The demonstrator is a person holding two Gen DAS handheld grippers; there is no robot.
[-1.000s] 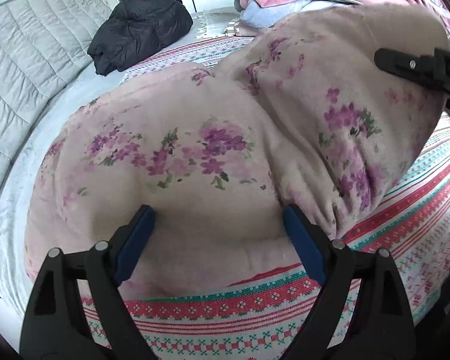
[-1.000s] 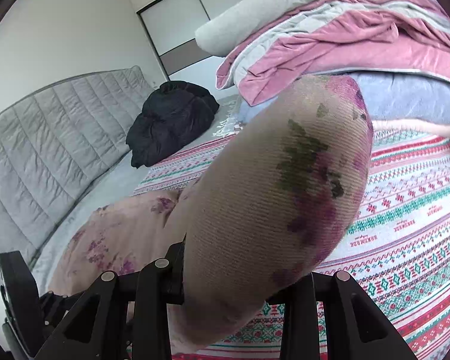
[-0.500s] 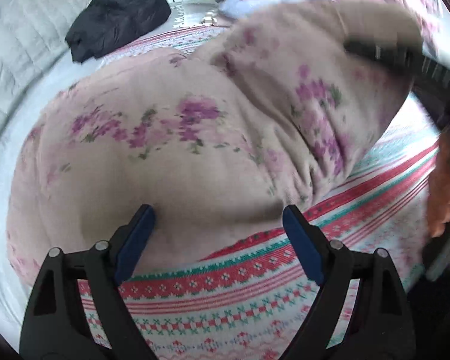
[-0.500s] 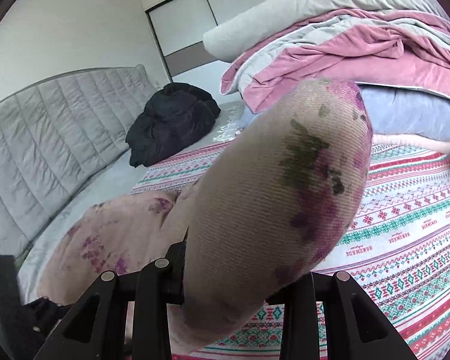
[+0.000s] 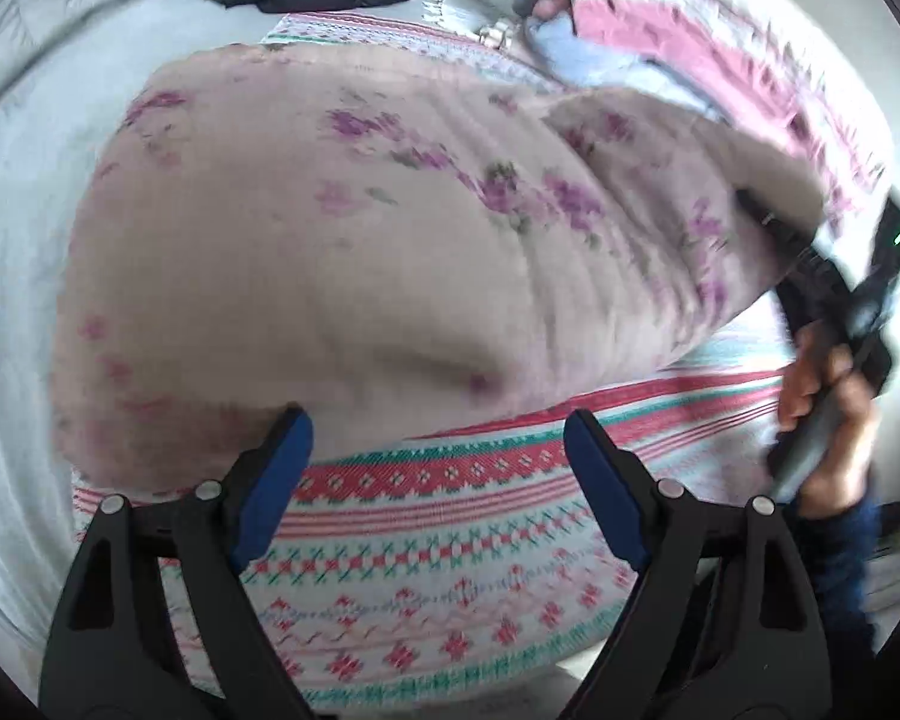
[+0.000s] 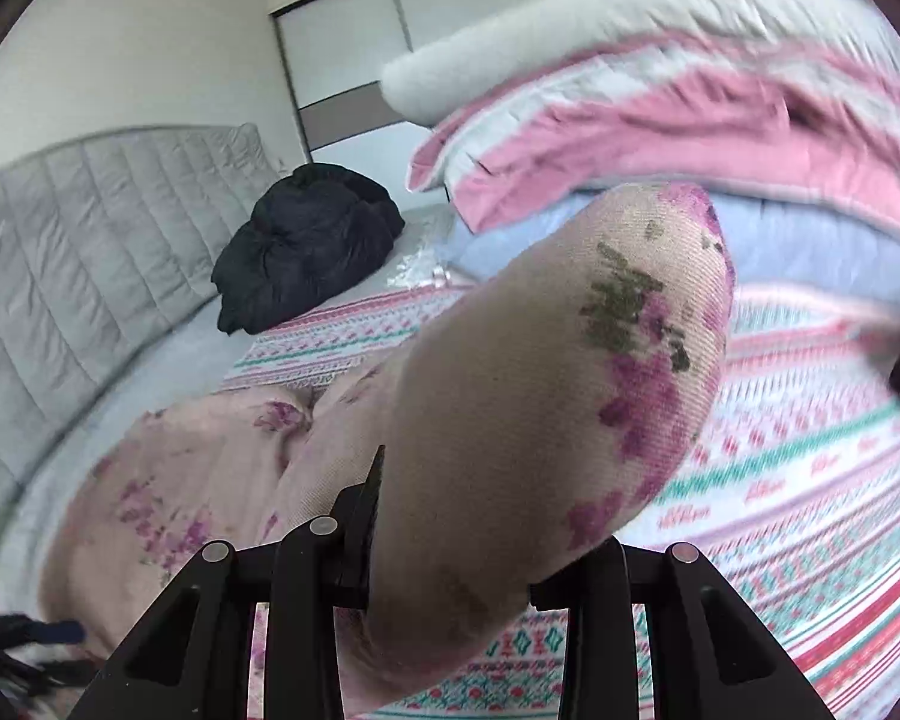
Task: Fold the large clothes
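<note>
A large pink garment with purple flowers [image 5: 330,252] lies spread on the bed. My left gripper [image 5: 437,426] stands open just above its near edge, blue pads [image 5: 273,480] wide apart with only the striped blanket between them. At the right of the left wrist view, a hand [image 5: 828,420] carries my right gripper [image 5: 762,216], which holds one side of the garment lifted. In the right wrist view, my right gripper [image 6: 450,540] is shut on a thick fold of the garment [image 6: 540,390], which bulges up and hides the fingertips.
A red, green and white patterned blanket [image 5: 450,570] covers the bed. A black jacket [image 6: 306,240] lies near the grey padded headboard [image 6: 90,228]. Pink, white and blue bedding [image 6: 660,120] is piled at the far right. A wardrobe [image 6: 414,30] stands behind.
My left gripper has drawn back from over the garment to its near edge and tilted, still open. The right gripper keeps its hold on the fold and has shifted only slightly.
</note>
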